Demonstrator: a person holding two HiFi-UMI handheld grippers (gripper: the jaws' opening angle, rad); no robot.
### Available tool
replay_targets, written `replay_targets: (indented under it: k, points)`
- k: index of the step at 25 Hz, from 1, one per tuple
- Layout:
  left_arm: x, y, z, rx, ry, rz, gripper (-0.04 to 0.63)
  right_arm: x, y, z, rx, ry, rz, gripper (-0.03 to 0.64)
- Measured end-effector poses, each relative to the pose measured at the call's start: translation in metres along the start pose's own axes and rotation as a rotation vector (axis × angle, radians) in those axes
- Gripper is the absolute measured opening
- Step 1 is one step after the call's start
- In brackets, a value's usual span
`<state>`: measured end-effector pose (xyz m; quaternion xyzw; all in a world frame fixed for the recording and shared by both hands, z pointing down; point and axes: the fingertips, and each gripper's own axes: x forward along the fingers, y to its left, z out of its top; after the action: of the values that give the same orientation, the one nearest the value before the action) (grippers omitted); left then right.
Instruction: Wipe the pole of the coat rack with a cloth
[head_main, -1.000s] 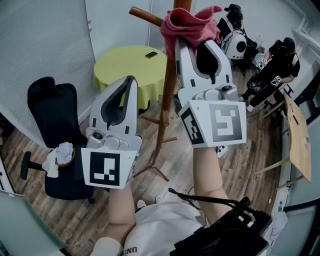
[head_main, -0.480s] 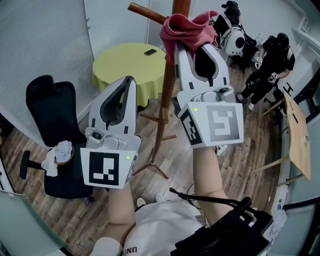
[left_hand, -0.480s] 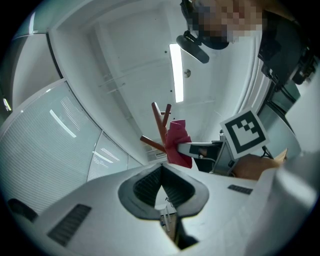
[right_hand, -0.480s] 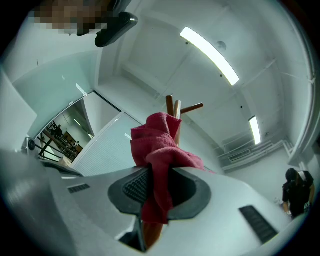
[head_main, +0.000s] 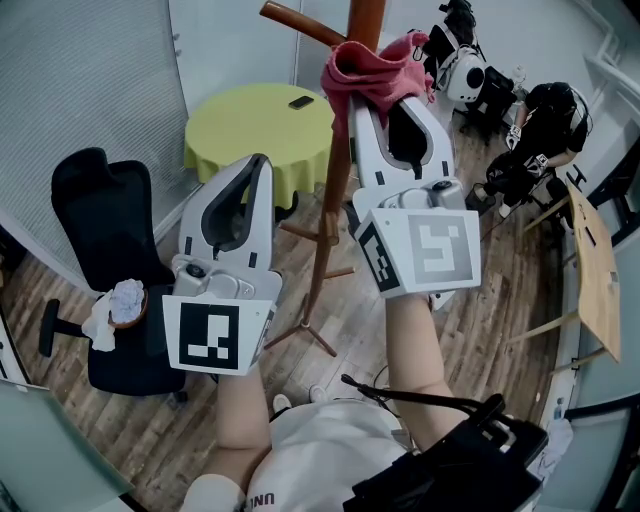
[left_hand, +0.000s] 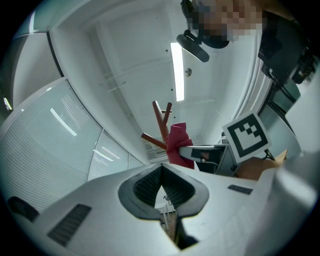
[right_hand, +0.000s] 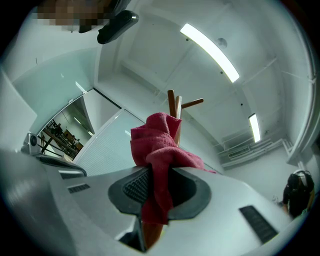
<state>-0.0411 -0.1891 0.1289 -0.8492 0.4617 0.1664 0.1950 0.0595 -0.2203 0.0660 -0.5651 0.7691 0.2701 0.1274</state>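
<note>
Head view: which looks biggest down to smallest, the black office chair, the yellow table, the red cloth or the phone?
1. black office chair
2. yellow table, not far behind the chair
3. red cloth; it is nearer the camera, so its look is inflated
4. phone, clearly smallest

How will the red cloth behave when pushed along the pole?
Probably floppy: the cloth bunches and droops over the right claw. Likely light, since one pinch holds it. It might bunch further against the pole.
</note>
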Motion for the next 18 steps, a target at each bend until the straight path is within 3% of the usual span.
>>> replay_targets:
  k: [18]
  points:
    - [-0.002, -0.002, -0.01, -0.015, 0.025, -0.006, 0.014, -0.008, 0.004, -0.029, 0.016, 0.073, -0.005, 0.08]
